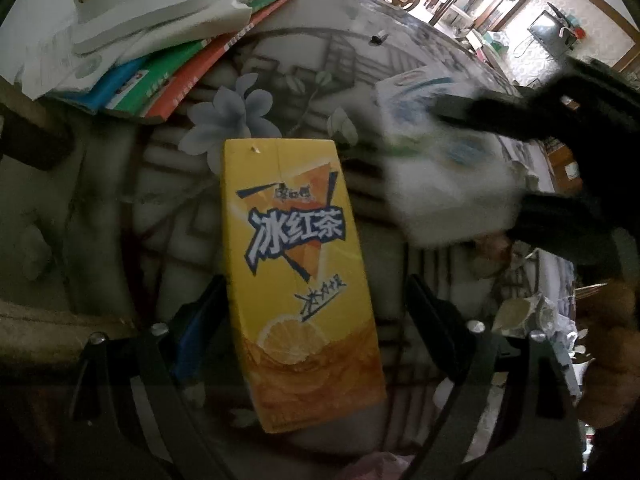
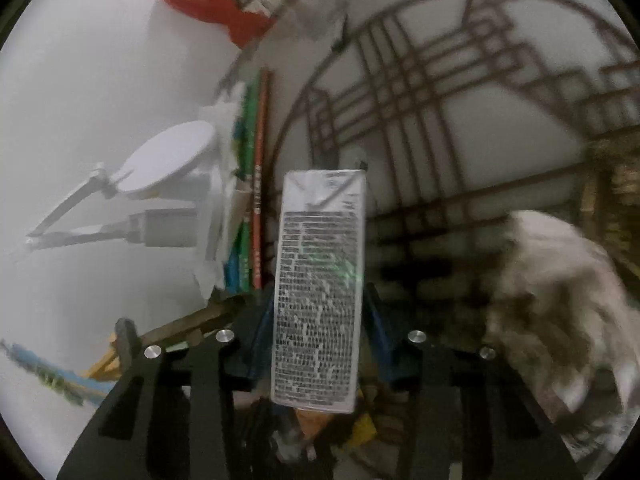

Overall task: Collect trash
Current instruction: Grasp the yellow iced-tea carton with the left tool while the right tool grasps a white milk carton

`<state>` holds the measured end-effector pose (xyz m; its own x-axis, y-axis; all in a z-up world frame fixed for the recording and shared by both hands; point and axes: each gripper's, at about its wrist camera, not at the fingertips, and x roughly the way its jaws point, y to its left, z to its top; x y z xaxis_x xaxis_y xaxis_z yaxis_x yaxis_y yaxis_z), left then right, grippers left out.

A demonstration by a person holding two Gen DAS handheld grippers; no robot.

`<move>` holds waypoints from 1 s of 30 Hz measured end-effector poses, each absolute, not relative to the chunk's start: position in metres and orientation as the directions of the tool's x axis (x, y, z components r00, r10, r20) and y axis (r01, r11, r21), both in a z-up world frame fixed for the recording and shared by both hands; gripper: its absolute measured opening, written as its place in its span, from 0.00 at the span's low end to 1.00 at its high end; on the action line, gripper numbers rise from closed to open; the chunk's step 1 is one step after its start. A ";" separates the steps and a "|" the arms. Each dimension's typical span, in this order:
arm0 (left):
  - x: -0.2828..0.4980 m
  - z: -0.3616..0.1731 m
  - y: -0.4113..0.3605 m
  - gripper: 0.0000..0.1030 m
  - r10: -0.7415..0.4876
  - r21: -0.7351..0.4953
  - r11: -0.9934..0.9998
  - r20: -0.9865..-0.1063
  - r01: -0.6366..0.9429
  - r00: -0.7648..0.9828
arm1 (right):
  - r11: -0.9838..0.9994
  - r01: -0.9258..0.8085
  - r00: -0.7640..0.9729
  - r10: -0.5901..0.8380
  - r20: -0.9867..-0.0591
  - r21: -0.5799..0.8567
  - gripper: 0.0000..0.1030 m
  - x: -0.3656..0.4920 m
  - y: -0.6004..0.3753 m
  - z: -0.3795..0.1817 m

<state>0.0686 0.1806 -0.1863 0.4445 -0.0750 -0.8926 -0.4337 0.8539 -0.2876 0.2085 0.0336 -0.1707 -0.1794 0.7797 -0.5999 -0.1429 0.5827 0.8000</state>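
The left hand-held gripper (image 1: 316,320) points steeply down at a table (image 1: 120,200) covered with a cloth printed with grey flowers and a lattice pattern. A yellow iced-tea carton (image 1: 298,272) lies between its two fingers, which stand apart: the right finger (image 1: 430,320) is clear of the carton, with patterned cloth showing in the gap, while the left finger (image 1: 200,320) sits close against the carton's edge; whether it touches cannot be told. In the same view the right hand-held gripper (image 1: 492,168) reaches in from the right, its dark fingers on either side of a white milk carton (image 1: 432,152), which is blurred. The right wrist view shows that milk carton (image 2: 318,292) from close by, its printed side facing the camera, standing up between the blue-padded fingers (image 2: 376,332) of the right hand-held gripper (image 2: 318,344), which are clamped on its lower half. A stack of books (image 1: 160,80) in blue, green and orange covers lies at the far left of the table under white foam pieces (image 1: 160,20). In the right wrist view a white folding lamp (image 2: 160,168) lies near the books (image 2: 256,200), and a blurred grey-white mass fills the right side; what it is cannot be told.
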 end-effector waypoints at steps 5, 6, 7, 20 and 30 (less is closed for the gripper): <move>0.068 -0.184 0.182 0.61 -0.067 -0.274 0.866 -0.893 -0.419 0.445 | 0.577 -0.270 -0.122 0.773 -0.622 0.771 0.38 0.195 -0.010 -0.137; 0.067 -0.182 0.181 0.61 -0.067 -0.275 0.864 -0.893 -0.421 0.445 | 0.580 -0.290 -0.113 0.770 -0.629 0.762 0.38 0.191 -0.013 -0.131; 0.066 -0.180 0.181 0.61 -0.067 -0.278 0.863 -0.891 -0.422 0.450 | 0.583 -0.315 -0.099 0.765 -0.637 0.749 0.38 0.184 -0.024 -0.124; 0.052 -0.111 0.111 0.61 -0.149 -0.335 0.912 -0.809 -0.238 0.569 | 0.624 -0.311 0.085 0.769 -0.633 0.717 0.38 0.123 -0.117 -0.093; 0.046 -0.075 0.058 0.61 -0.195 -0.335 0.935 -0.762 -0.118 0.617 | 0.651 -0.180 0.269 0.754 -0.600 0.738 0.38 0.117 -0.206 -0.085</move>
<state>0.0461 0.0578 -0.0749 0.6170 -0.1950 -0.7624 -0.1179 0.9350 -0.3345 0.1165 -0.2059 -0.0853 0.2688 0.7539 -0.5995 -0.1796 0.6507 0.7377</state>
